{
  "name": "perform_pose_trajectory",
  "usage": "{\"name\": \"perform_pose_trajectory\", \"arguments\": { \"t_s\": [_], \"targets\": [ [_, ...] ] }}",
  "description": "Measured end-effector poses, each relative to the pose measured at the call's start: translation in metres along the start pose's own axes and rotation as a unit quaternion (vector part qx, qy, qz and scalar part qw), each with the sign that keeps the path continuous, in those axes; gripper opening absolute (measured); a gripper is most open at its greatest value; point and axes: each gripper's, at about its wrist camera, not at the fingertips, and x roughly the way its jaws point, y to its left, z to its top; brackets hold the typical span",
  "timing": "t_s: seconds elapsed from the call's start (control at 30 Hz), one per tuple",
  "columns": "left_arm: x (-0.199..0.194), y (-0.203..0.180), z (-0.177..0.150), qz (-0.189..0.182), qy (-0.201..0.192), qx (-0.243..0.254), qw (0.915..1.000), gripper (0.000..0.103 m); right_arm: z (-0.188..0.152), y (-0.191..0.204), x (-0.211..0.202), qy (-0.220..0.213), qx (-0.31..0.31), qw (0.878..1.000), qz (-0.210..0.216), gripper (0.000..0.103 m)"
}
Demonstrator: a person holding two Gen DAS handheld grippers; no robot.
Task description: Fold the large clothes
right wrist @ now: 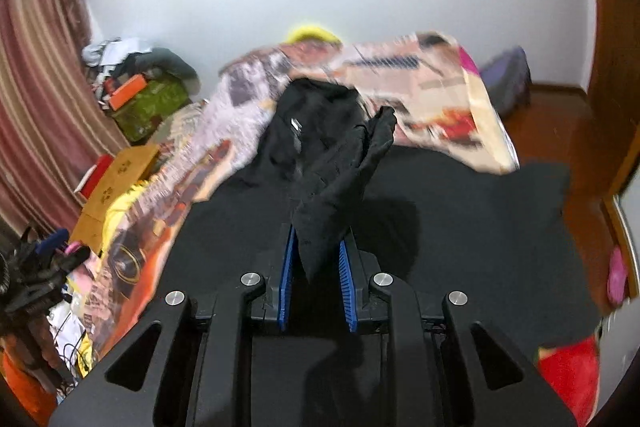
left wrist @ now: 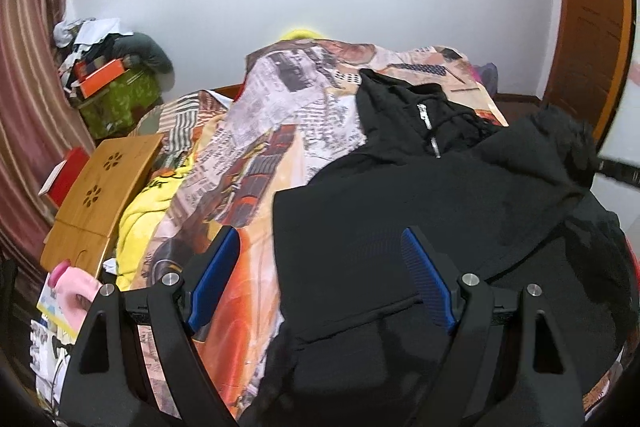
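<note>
The right gripper [right wrist: 316, 247] pinches a raised fold of the black hoodie [right wrist: 460, 227], its blue pads [right wrist: 343, 267] nearly together on the cloth. The left gripper [left wrist: 320, 259] hangs wide apart over the hoodie's left edge, holding nothing. The hoodie lies spread on the patterned bedspread [left wrist: 280, 115], bare cover to its left. An orange box [left wrist: 100, 75] sits atop the corner clutter. Only the right view shows the wooden floor [right wrist: 560, 131].
</note>
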Motion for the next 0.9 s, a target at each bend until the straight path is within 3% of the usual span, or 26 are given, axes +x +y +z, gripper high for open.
{"name": "perform_pose_trajectory", "arguments": {
  "t_s": [0.17,0.33,0.47,0.6,0.73,0.9],
  "targets": [
    [0.011,-0.020,-0.003,-0.012,0.015,0.010,0.9998,0.083,-0.022,-0.034,0.000,0.021,0.041,0.998,-0.035,0.019],
    [0.024,-0.038,-0.009,-0.024,0.039,0.020,0.9987,0.083,-0.035,-0.058,-0.004,0.039,0.075,0.996,-0.022,0.020],
    [0.030,-0.048,-0.007,-0.032,0.047,0.024,0.9981,0.083,-0.038,-0.063,-0.023,0.016,0.066,0.997,-0.043,0.020],
    [0.034,-0.058,0.002,-0.042,0.049,0.025,0.9976,0.083,-0.032,-0.083,-0.048,-0.024,0.096,0.994,-0.046,0.024],
    [0.035,-0.067,0.014,-0.045,0.038,0.026,0.9979,0.083,-0.030,-0.112,-0.076,-0.062,0.140,0.986,-0.067,0.051],
    [0.041,-0.081,0.031,-0.059,0.032,0.019,0.9976,0.083,-0.035,-0.149,-0.100,-0.080,0.171,0.977,-0.103,0.054]
  ]
}}
